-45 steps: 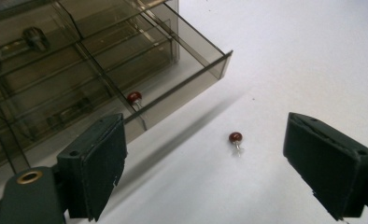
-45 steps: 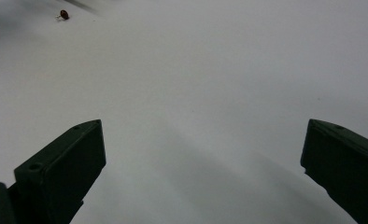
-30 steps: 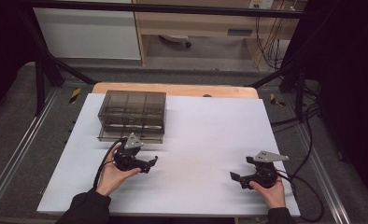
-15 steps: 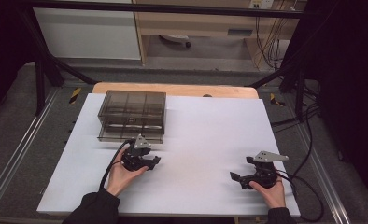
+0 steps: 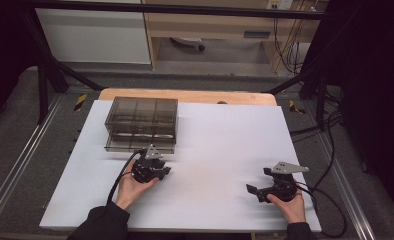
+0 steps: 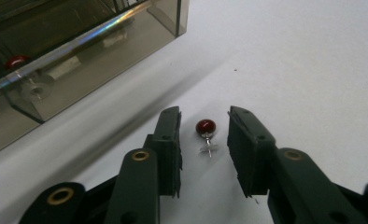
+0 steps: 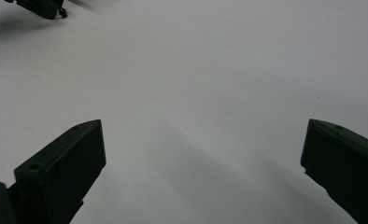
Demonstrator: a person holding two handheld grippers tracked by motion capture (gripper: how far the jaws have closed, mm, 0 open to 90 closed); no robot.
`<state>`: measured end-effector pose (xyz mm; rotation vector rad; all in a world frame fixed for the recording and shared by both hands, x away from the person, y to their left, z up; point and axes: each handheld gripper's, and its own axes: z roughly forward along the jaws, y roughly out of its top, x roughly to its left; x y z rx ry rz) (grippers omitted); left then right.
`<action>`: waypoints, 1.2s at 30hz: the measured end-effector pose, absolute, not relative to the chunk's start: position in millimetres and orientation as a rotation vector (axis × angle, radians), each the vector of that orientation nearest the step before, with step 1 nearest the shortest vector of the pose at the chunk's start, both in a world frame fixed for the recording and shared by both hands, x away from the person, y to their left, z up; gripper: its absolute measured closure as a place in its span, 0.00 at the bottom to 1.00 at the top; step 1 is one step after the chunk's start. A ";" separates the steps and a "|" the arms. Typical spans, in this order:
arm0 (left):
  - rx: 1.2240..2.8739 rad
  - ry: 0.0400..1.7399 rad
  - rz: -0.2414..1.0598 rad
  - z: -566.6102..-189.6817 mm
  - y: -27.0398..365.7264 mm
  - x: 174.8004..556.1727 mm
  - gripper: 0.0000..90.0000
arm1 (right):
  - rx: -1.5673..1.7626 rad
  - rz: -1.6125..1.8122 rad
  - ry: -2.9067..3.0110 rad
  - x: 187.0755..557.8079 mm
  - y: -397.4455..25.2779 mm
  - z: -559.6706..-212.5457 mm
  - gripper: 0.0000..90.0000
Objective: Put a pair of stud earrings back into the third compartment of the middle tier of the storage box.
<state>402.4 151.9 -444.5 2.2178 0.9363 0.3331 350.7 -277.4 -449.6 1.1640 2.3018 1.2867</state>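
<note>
Between the parted jaws of the left gripper [image 6: 203, 140], centre frame: one red-headed pin [image 6: 206, 133], lying on the white table [image 6: 313, 70], untouched. Upper left: smoky drawer box [image 6: 70, 56]. Right gripper [image 5: 265, 190], lower right: spread wide, holding nothing.

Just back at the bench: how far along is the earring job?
One red earring already lies inside the smoky box. In hand: the left gripper is open around a second red earring on the white sheet, not clamped. Left: grip it and box it. The right gripper is open, idle.
</note>
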 end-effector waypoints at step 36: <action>2.193 0.933 0.301 -440.3 158.2 401.6 0.90 | 1.169 1.282 2.307 350.7 -277.4 -449.6 0.01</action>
